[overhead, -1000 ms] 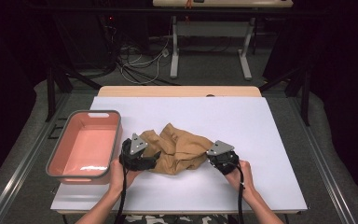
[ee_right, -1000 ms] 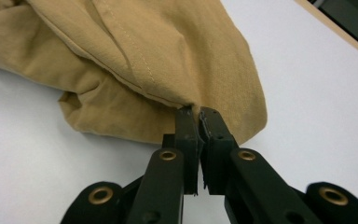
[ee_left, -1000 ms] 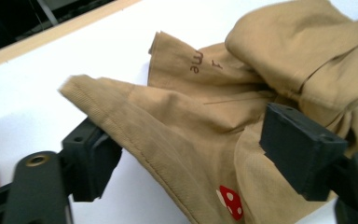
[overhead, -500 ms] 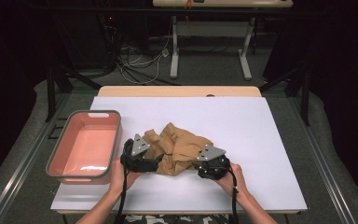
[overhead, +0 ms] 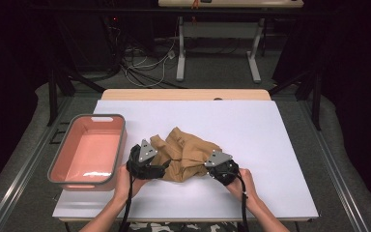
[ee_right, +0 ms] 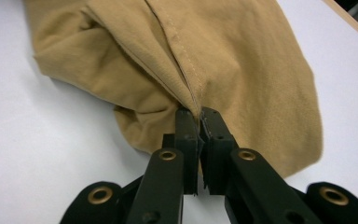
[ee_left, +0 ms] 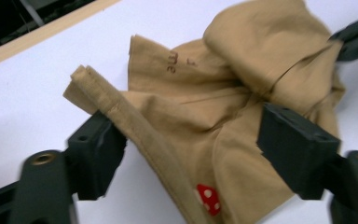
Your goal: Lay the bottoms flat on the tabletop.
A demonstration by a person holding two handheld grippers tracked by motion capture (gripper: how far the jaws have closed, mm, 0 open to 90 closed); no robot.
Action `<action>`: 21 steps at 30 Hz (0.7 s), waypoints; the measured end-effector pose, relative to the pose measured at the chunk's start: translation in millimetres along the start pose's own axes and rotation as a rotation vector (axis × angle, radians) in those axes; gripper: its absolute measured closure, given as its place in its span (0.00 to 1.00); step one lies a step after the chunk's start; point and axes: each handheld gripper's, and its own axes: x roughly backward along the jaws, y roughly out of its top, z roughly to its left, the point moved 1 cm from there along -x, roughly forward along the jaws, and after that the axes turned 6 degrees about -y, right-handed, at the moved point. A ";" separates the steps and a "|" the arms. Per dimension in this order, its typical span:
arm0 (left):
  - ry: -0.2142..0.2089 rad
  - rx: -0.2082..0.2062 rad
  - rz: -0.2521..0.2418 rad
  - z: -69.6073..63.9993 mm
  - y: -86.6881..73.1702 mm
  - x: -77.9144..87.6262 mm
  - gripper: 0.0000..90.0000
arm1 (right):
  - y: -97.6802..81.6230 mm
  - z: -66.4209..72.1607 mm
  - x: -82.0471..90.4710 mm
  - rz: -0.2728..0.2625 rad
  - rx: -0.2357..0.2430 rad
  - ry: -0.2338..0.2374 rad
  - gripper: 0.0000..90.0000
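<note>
Closer to the tan cloth garment point(overhead: 186, 154) the right gripper point(overhead: 211, 169) is now seen, drawn in from where it was held a second ago, and a fold of the cloth is clamped tight between its jaws; in the right gripper view a stitched seam point(ee_right: 186, 79) is seen running straight into the pinch. The left gripper point(overhead: 155, 166) is seen spread wide at the garment's 9 o'clock side, nothing held. In the left gripper view a thick hem band point(ee_left: 130, 126) is laid slantwise across the gap, running from about 10 o'clock down toward 5 o'clock, close against the left-hand jaw and well off the right-hand one. A small red spotted patch point(ee_left: 208, 199) is seen just beside the band's lower end. The bundle is crumpled near the white table top point(overhead: 270, 140) front centre, with the pink tray point(overhead: 121, 145) off at 9 o'clock. Judged from this, the hem is the nearer target for the left gripper, and the jaws would need squaring across the band.
</note>
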 end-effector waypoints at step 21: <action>-0.035 -0.014 0.112 4.7 -16.9 -23.4 0.84 | -18.1 -30.7 4.8 0.047 -0.065 -0.100 0.98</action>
